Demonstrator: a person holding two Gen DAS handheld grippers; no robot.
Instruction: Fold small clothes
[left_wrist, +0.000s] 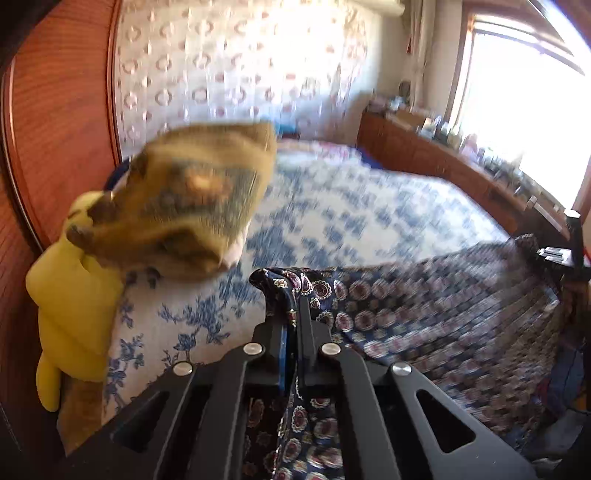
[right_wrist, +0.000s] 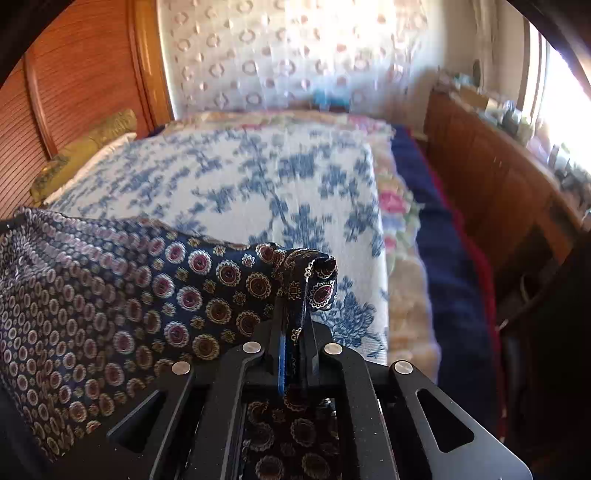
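Observation:
A dark navy garment (left_wrist: 424, 314) printed with red and gold medallions hangs stretched between my two grippers above the bed. My left gripper (left_wrist: 291, 306) is shut on one corner of it, and the cloth spreads away to the right. My right gripper (right_wrist: 295, 314) is shut on another corner of the garment (right_wrist: 110, 314), and the cloth spreads away to the left. Bunched fabric sticks out past both pairs of fingertips. The far parts of the cloth are blurred.
The bed has a white cover with blue flowers (left_wrist: 351, 206) (right_wrist: 258, 184). A yellow-brown stuffed toy (left_wrist: 177, 206) lies at the bed's left side by the wooden headboard (left_wrist: 55, 110). A floral blanket (right_wrist: 402, 221), a dark blue blanket (right_wrist: 450, 258) and a wooden dresser (right_wrist: 498, 177) are on the right.

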